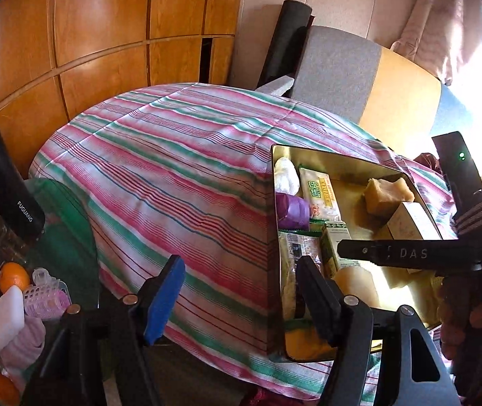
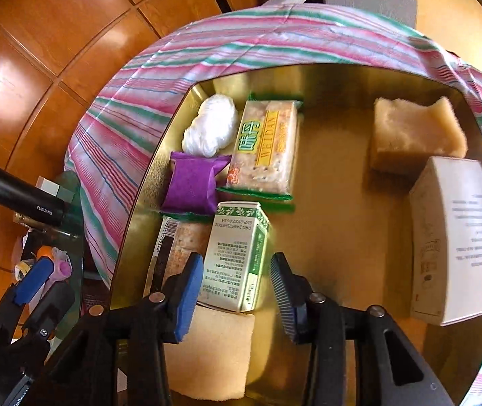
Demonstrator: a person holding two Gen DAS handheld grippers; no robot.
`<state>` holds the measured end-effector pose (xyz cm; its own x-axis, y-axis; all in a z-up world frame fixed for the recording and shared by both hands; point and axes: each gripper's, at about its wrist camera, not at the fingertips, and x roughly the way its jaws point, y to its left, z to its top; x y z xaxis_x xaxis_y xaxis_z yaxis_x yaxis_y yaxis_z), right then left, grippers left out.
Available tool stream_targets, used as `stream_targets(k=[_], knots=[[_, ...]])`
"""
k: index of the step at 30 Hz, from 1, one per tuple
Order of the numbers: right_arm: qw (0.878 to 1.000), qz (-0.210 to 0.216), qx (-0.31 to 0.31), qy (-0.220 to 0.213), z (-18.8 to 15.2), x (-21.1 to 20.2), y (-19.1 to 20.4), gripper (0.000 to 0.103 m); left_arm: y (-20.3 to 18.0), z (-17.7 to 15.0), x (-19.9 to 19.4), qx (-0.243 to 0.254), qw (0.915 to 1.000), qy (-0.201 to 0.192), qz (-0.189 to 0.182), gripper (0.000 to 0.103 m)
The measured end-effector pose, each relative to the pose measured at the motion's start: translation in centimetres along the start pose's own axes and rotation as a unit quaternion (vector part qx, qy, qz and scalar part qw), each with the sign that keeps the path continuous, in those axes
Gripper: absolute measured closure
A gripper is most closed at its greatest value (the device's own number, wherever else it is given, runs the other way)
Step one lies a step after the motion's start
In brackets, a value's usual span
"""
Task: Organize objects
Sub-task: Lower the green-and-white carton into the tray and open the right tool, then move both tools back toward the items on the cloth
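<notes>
Looks like you've just dropped the green-and-white carton [image 2: 237, 257] into the gold tin [image 2: 342, 77], near its front-left corner beside the crackers [image 2: 268, 145]. Right gripper [image 2: 237, 299] jaws part-open around it, not pressing; left gripper [image 1: 241, 301] jaws wide, empty. Next grab's a soft sponge [image 2: 413, 132] or stiff box

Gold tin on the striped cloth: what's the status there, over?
Both grippers open, empty. Right gripper over the gold tin, by the green-and-white box lying inside. Left gripper at the tin's edge. Nothing blocking.
</notes>
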<state>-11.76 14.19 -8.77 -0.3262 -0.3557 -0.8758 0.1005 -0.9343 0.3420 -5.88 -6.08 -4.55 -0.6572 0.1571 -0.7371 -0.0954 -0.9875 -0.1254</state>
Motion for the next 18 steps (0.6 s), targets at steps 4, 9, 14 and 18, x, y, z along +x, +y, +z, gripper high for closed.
stream_targets(k=[4, 9, 14, 18], knots=[[1.000, -0.013, 0.000, -0.021, 0.3, -1.4, -0.1, 0.061, -0.6, 0.0, -0.6, 0.010, 0.9999, -0.008, 0.003, 0.034], [0.998, -0.037, -0.013, -0.055, -0.3, -3.5, 0.1, 0.061, -1.3, 0.1, -1.4, 0.022, 0.9995, -0.021, 0.007, 0.032], [0.994, -0.059, -0.026, -0.090, -1.1, -5.7, 0.0, 0.061, -2.1, 0.2, -2.2, 0.035, 0.9990, -0.028, 0.005, 0.032], [0.991, -0.072, -0.027, -0.112, -1.8, -7.6, -0.7, 0.060, -3.1, 0.4, -2.6, 0.047, 0.9984, -0.032, 0.002, 0.032]])
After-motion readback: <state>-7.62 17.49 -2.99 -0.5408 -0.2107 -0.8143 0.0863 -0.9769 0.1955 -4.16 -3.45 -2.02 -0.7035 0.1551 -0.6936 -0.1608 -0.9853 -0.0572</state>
